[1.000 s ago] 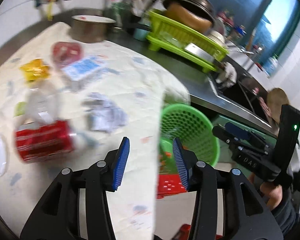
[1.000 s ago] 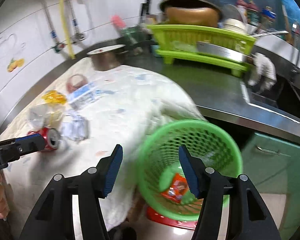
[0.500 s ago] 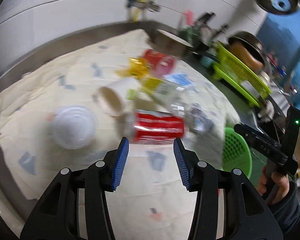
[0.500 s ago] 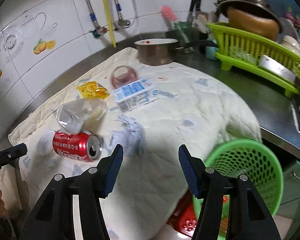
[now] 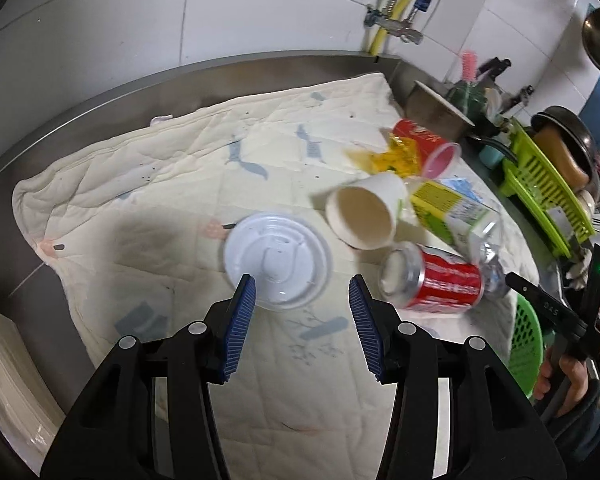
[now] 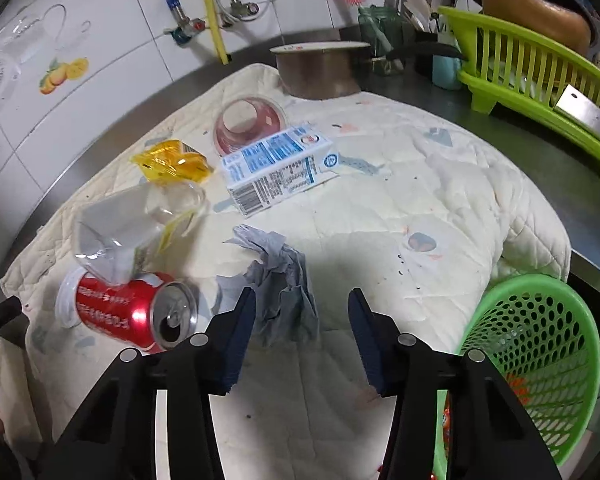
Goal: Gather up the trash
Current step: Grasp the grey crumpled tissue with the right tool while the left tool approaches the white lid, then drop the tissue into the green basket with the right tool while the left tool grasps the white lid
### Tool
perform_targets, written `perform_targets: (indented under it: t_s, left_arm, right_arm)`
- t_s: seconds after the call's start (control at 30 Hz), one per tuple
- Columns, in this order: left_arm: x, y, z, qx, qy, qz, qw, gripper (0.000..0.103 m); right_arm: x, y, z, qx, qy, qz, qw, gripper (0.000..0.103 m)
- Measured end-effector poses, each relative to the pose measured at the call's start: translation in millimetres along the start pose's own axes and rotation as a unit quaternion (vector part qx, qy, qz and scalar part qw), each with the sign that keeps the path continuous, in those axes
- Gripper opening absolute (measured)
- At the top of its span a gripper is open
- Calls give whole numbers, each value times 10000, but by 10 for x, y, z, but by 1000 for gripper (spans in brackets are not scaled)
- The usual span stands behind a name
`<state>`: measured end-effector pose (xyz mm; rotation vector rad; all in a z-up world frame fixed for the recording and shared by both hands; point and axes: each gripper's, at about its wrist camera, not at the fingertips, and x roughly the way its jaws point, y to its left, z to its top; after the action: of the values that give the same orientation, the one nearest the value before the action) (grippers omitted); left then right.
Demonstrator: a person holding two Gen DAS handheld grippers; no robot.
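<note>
Nearest, the left gripper (image 5: pixel 302 302) hangs with its fingers spread wide and nothing between them, just above a white plastic lid (image 5: pixel 278 260) lying flat on the cream quilted cloth (image 5: pixel 160 184). Just beyond the lid a white paper cup (image 5: pixel 364 216) lies on its side with its mouth toward the camera, and beside it a red soda can (image 5: pixel 436 280) lies on its side too. Farther back come a yellow wrapper (image 5: pixel 392 158) and a red cup (image 5: pixel 428 144), also tipped over.

Likewise, the right gripper (image 6: pixel 302 312) is released and empty, poised over a crumpled grey paper (image 6: pixel 280 280). Left of it rests the red soda can (image 6: pixel 128 312), partly under a clear plastic bottle (image 6: pixel 128 220). A green mesh basket (image 6: pixel 536 340) stands off the cloth's right edge, with some trash visible inside. Beyond the paper lies a blue-and-white carton (image 6: pixel 278 166), then a metal pot (image 6: pixel 320 68), and a green dish rack (image 6: pixel 540 76) at the far right
</note>
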<state>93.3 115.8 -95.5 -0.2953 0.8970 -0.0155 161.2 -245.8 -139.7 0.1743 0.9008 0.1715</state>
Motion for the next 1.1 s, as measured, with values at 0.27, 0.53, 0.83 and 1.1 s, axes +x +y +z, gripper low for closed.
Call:
perform_targets:
  t_s: [0.27, 0.53, 0.83, 1.1]
  left_arm:
    - [266, 138, 15, -37, 208, 200, 9996, 49]
    - [568, 383, 85, -295, 432, 335, 9981, 42]
    - [784, 495, 143, -444, 615, 208, 9969, 28]
    - [906, 451, 147, -393, 732, 202, 9963, 22]
  right_arm:
    - [203, -7, -29, 62, 213, 85, 9997, 29]
    - [169, 30, -43, -6, 98, 92, 9999, 19]
    - [-26, 79, -39, -200, -114, 13, 9997, 17]
    - [-344, 12, -74, -274, -328, -74, 9991, 17]
